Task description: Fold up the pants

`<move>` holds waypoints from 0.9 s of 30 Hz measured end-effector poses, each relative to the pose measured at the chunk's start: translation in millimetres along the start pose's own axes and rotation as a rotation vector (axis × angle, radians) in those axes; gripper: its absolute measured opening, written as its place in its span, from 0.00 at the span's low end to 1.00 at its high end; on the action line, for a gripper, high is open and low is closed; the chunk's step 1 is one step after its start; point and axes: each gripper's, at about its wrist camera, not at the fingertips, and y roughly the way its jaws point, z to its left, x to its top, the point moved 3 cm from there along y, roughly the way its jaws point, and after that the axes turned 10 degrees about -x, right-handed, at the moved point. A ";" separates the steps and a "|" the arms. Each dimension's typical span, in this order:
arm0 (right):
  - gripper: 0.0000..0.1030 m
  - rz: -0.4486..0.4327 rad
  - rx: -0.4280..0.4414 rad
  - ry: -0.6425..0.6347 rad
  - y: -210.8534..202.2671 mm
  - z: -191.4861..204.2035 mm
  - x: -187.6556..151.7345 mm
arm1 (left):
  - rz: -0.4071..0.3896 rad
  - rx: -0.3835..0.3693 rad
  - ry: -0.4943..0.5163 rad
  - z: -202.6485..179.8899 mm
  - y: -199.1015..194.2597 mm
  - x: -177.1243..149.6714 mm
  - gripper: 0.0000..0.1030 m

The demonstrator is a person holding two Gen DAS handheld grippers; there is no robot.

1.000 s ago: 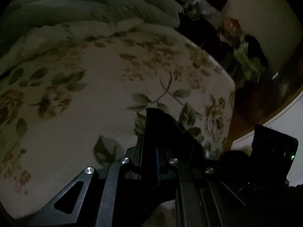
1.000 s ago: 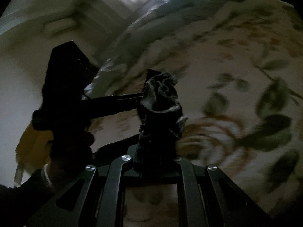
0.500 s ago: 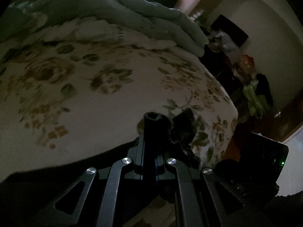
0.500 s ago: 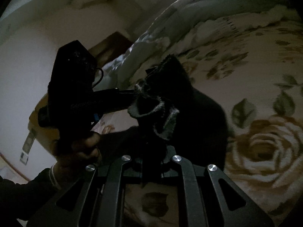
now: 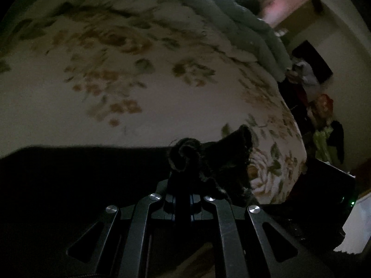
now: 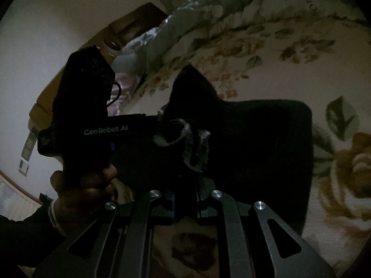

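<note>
Dim room, both views dark. Pants (image 5: 69,185) lay as a wide black slab across the near part of the bed (image 5: 139,106), left side flat, straight far edge against the floral bedspread.

Left tongs (image 5: 183,159) were clenched on a bunched edge of the pants; the fabric curled into a roll at the tips, with a second flap (image 5: 236,148) standing up just to the right. A grey-green quilt (image 5: 250,32) was heaped along the far edge of the bed. Right of the bed, a cluttered dark corner with red and green items (image 5: 324,120), too blurred to name. Right tongs' body showed at the right edge with a green light (image 5: 352,202).

Right wrist view: a hand (image 6: 85,185) in a dark sleeve at left held the left tongs (image 6: 160,125), its fingers pointing right into the fabric. Right tongs (image 6: 192,162) had jaws opening, a pale-edged fold of pants between them, pads apparently touching the cloth. Pants (image 6: 266,150) spread right of the tips over the bedspread, right edge rounded, one peak (image 6: 192,78) of fabric lifted up. Large rose print (image 6: 343,173) at far right. Quilt (image 6: 208,4) ran along the far side.
</note>
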 end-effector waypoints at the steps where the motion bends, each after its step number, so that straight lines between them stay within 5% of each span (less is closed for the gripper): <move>1: 0.16 0.009 -0.001 0.000 3.7 1.8 -0.7 | -0.001 0.004 -0.014 5.2 -0.9 -2.6 0.06; 5: 0.23 0.043 -0.012 -0.020 12.6 8.5 -3.7 | -0.015 0.041 -0.062 21.8 -8.3 -14.6 0.06; 7: 0.43 0.060 0.002 -0.029 18.4 12.8 -3.5 | -0.027 0.054 -0.090 28.7 -14.4 -22.2 0.06; 9: 0.49 0.067 0.001 -0.056 21.5 20.1 -5.0 | -0.046 0.074 -0.117 34.2 -23.1 -29.6 0.05; 22: 0.49 0.047 0.047 -0.115 13.9 56.2 -3.3 | -0.205 0.167 -0.269 63.3 -105.3 -75.9 0.06; 27: 0.49 0.051 0.057 -0.138 15.5 70.0 1.5 | -0.265 0.193 -0.317 73.5 -133.5 -85.7 0.16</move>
